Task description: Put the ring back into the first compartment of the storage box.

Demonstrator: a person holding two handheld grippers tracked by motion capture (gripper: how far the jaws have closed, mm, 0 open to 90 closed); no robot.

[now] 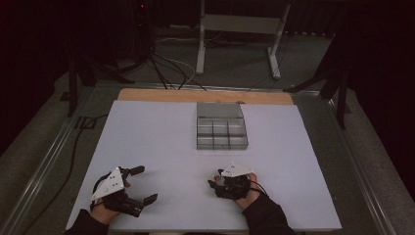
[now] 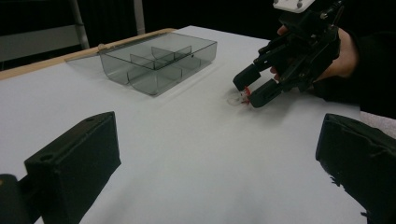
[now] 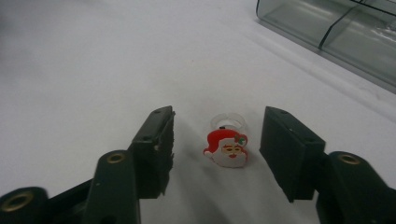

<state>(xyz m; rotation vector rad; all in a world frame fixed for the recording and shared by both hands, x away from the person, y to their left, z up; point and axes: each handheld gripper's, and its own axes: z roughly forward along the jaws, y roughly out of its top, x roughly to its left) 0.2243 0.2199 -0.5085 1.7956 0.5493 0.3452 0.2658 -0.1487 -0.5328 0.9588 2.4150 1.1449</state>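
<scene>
A small Santa-face ring (image 3: 227, 147) with a clear band lies flat on the white tabletop (image 1: 161, 142). My right gripper (image 3: 219, 129) stands low over it, one black jaw on each side of the ring with a gap to both, so it is open and not touching it. The left gripper view shows the ring (image 2: 242, 97) just under the right gripper (image 2: 250, 89). From above, the right gripper (image 1: 214, 179) sits at the front centre. My left gripper (image 1: 145, 184) rests at the front left, jaws wide open around nothing (image 2: 219, 154).
A grey see-through compartment box (image 1: 222, 142) with its lid folded back sits at the table's far middle, beyond the right gripper (image 2: 140, 86) (image 3: 336, 32). A wooden strip (image 1: 205, 96) edges the far side. Table-frame legs and cables stand on the dark floor behind.
</scene>
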